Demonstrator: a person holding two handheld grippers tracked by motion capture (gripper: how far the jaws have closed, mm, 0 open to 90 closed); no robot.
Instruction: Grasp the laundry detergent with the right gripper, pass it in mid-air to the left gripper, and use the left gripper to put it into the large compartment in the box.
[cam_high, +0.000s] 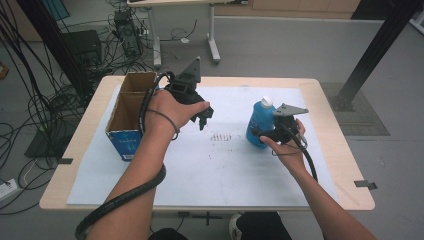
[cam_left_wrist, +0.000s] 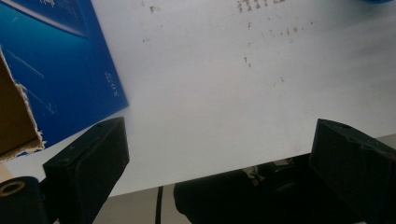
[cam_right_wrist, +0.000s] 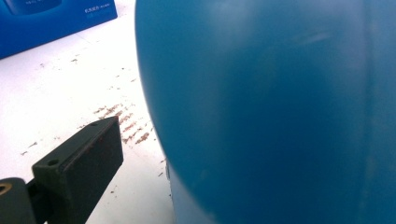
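Gripping blue bottle (cam_high: 259, 125) w/ right tool (cam_high: 265, 134), or nearly: bottle standing upright on white sheet (cam_high: 210, 175), right-centre of tabletop (cam_high: 330, 100), white cap up. In right gripper view, bottle (cam_right_wrist: 280, 112) sitting close against camera, one jaw to its left w/ a sliver of gap showing, so jaws looking spread around it, not yet pinching; other jaw hidden behind the body. Left tool (cam_high: 204, 116) hovering above sheet centre-left, jaws spread wide, holding nothing. Open cardboard box (cam_high: 131, 112) w/ blue side standing at left edge of sheet, well apart from bottle.

Risks, judging from here:
- Squeezing off-centre on a rounded, smooth wall → bottle twisting or slipping out on lift.
- Closing w/ only one jaw touching first → pushing bottle sideways, tipping it.
- Gripping low on body → top-heavy swing if contents sloshing.
- Carrying toward box → clipping rim or left tool en route.

Hard to make out:
- Far jaw of right tool, cut off by bottle; actual contact not confirmable.
- Bottle label & fill level, not readable.
- Box interior, mostly shadowed; divider seeming present, contents unclear.
- Brownish specks (cam_high: 220, 136) on sheet near bottle: stains or print, can't tell.
- Left gripper view blurring at the edges.
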